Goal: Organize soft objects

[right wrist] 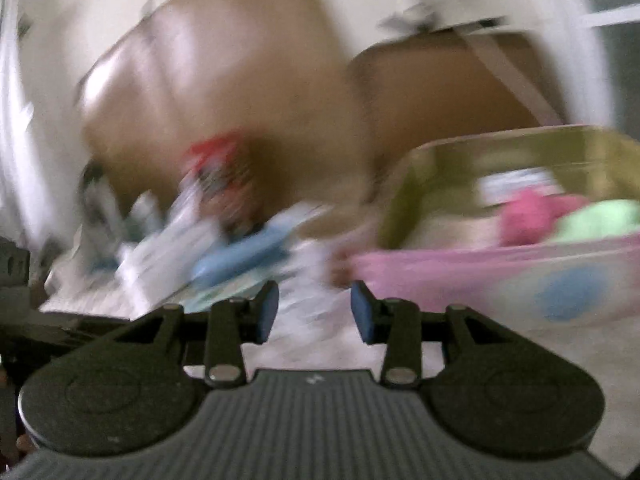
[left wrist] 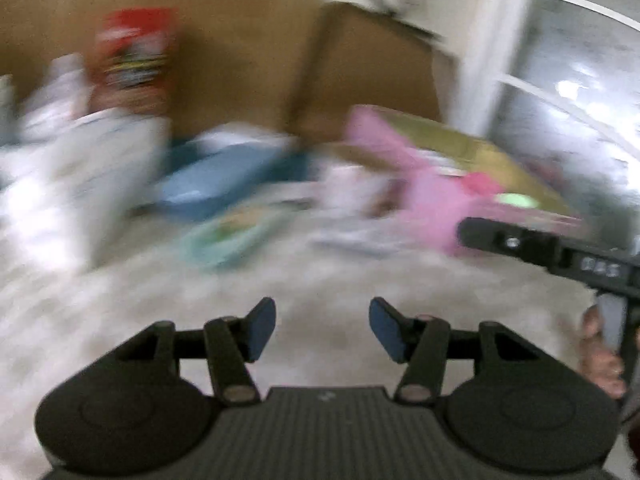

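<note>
Both views are heavily motion-blurred. My left gripper [left wrist: 322, 328] is open and empty above a pale surface. My right gripper [right wrist: 315, 310] is open and empty; its body also shows at the right edge of the left wrist view [left wrist: 560, 250]. A pink bin [right wrist: 500, 276] with a yellow-green inner wall stands right of my right gripper and holds a pink soft object [right wrist: 532, 212] and a green soft object [right wrist: 600, 216]. The bin also shows in the left wrist view [left wrist: 432, 200]. A blue soft object [left wrist: 224, 176] [right wrist: 240, 256] and a red-topped object [left wrist: 134, 52] [right wrist: 220, 168] lie farther back.
White items [left wrist: 80, 168] lie at the left in a pile. A flat teal and green item [left wrist: 224, 236] lies on the pale surface [left wrist: 280, 280]. Brown cardboard boxes [left wrist: 368, 68] [right wrist: 440, 92] stand behind the objects. A white door frame [left wrist: 492, 40] is at the right.
</note>
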Available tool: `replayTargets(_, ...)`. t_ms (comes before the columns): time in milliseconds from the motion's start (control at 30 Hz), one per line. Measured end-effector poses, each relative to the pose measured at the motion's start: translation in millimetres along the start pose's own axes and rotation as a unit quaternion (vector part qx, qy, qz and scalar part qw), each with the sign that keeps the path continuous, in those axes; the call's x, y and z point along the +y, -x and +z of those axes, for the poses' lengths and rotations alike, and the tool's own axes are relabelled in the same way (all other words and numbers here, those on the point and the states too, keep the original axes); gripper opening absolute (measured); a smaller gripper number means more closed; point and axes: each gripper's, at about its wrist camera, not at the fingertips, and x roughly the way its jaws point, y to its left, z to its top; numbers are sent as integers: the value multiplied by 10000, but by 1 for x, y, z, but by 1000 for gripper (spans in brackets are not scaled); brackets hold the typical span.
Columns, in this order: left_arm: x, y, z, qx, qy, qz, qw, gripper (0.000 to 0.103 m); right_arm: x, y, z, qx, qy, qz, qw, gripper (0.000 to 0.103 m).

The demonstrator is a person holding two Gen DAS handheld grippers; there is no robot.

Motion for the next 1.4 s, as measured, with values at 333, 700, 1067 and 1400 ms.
replayTargets(333,105,44,-21,-606,888,1463,9834,53,100,-142,40,502,24,-165,9986,86)
replayTargets(700,103,55,-26,-1105,822,1139,9839,59,84,-234,52,1378,-626,-1117,9821,67)
replayTargets(1067,145,65,-32,-1287,1875,171,9736,61,117,-137,21,2028,346,759,9757,43)
replayTargets(1400,124,57,-31,-857,1436,-132,9858,69,87,-9,-24,1425,956,828,9817,71)
